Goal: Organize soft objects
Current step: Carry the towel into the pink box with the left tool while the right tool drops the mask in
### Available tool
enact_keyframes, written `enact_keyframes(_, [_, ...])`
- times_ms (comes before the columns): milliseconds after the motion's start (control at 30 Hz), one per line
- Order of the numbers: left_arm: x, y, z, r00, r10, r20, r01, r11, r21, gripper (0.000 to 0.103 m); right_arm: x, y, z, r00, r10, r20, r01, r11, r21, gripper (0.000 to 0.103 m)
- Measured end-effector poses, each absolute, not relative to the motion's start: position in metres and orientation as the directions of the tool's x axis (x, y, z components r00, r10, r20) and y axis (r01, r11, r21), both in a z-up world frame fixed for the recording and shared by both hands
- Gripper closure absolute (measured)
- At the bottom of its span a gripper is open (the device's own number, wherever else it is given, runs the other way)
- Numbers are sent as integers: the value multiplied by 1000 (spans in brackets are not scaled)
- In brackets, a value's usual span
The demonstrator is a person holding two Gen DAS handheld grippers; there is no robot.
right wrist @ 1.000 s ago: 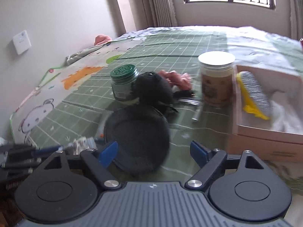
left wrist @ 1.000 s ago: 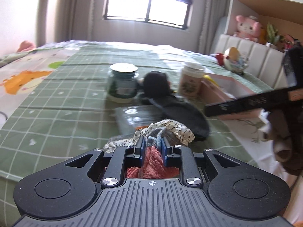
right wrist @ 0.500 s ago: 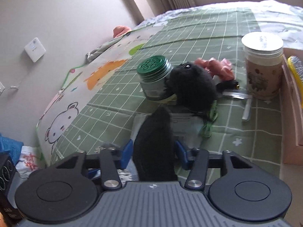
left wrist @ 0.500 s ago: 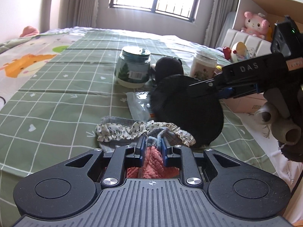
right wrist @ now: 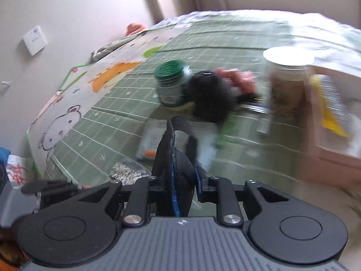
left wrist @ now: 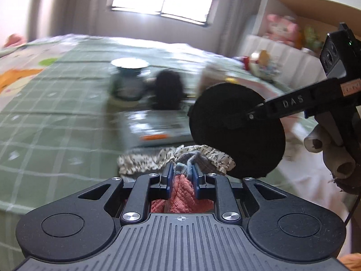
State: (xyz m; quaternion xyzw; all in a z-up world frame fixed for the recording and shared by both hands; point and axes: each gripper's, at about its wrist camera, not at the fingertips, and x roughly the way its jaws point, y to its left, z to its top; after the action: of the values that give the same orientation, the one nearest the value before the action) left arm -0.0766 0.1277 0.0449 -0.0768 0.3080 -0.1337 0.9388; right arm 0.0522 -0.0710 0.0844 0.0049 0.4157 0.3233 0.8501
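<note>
Green checked bedding point(left wrist: 56, 117) covers the bed under a bright window point(left wrist: 162, 2), with a cartoon-print sheet point(right wrist: 74, 103) along its left side. Left gripper point(left wrist: 182, 176): jaws closed on a bundle of cloth point(left wrist: 180, 194) (coral towelling nearest the camera, grey knit and a printed ruffled edge beyond the fingertips), held low near the bed's edge. Right gripper point(right wrist: 183, 176): jaws closed on a round black pad point(left wrist: 234, 131), which is lifted off the bedding and seen edge-on in the right wrist view. Farther back on the bedding stand a green-lidded jar point(right wrist: 171, 85), a black plush toy point(right wrist: 209, 97) touching it, and a white-lidded jar point(right wrist: 288, 81) just beside a pink box point(right wrist: 329, 160). A flat plastic packet point(left wrist: 155, 126) lies between the jars and the grippers.
</note>
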Motion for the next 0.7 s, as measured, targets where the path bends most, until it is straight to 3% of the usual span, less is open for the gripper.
enact_keyframes(200, [-72, 58, 72, 733, -458, -503, 411, 888, -209, 82, 9, -173, 105, 587, 434, -683, -391, 891, 230, 82])
enact_keyframes(367, [-49, 1, 103, 726, -514, -457, 525, 843, -115, 82, -13, -241, 123, 698, 348, -626, -268, 937, 223, 82])
enact_keyframes(700, [65, -76, 172, 770, -525, -363, 526, 844, -105, 82, -10, -303, 121, 753, 347, -559, -200, 930, 307, 82])
